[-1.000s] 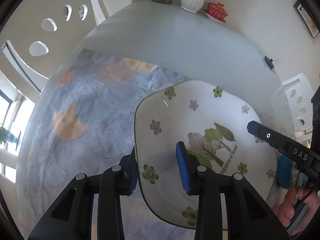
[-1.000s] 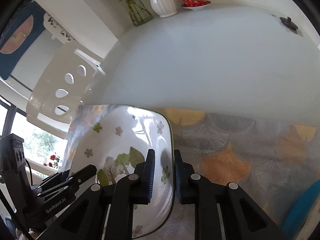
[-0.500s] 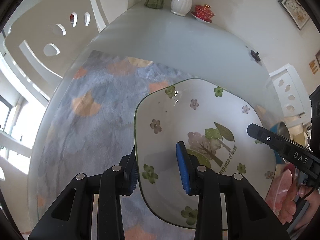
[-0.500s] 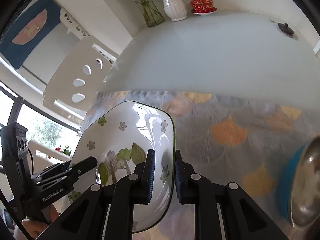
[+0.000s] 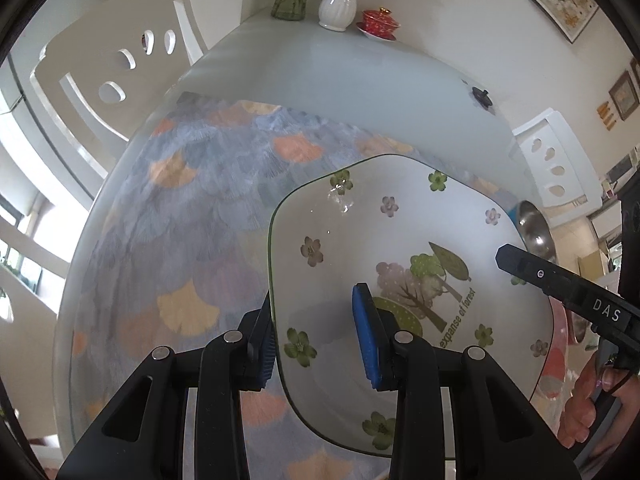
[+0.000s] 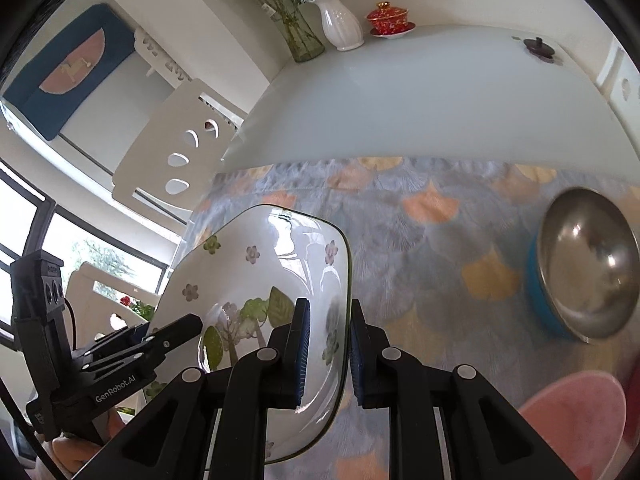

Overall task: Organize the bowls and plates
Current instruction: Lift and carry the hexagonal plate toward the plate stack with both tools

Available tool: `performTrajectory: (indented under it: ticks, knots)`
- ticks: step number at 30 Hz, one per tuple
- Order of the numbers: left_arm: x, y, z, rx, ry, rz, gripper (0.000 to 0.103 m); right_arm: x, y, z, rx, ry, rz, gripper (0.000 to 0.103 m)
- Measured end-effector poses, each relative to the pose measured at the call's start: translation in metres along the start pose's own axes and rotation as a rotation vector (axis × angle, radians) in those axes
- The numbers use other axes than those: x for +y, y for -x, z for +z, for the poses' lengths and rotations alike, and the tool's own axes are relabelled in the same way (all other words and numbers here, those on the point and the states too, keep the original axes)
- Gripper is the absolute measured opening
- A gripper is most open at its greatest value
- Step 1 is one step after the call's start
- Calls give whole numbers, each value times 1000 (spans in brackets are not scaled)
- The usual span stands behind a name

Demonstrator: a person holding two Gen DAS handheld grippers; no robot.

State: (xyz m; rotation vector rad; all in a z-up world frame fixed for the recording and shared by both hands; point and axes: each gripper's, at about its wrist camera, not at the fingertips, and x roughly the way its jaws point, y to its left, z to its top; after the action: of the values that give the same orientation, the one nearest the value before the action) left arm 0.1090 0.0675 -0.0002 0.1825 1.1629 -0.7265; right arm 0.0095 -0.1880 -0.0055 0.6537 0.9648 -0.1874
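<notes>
A white square floral plate with a tree picture is held in the air above the patterned tablecloth. My left gripper is shut on its left rim, one pad under it and one on top. My right gripper is shut on the opposite rim of the plate. A steel bowl with a blue outside sits on the cloth at the right, and a pink bowl lies near the lower right. The left wrist view shows the steel bowl's edge past the plate.
At the table's far end stand a white vase, a glass vase and a red lidded cup on a saucer. A small dark lid lies at the far right. A white chair stands at the left.
Both grippers have lifted and drawn the plate back from the table; more of the table shows, and the steel bowl and pink bowl have come into the right wrist view.
</notes>
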Motion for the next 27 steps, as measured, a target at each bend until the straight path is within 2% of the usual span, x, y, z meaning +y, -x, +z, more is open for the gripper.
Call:
performTrajectory:
  ticks: [27]
  knots:
    - [-29, 48, -83, 25, -68, -32, 31, 6, 64, -94, 15, -15, -1, 17]
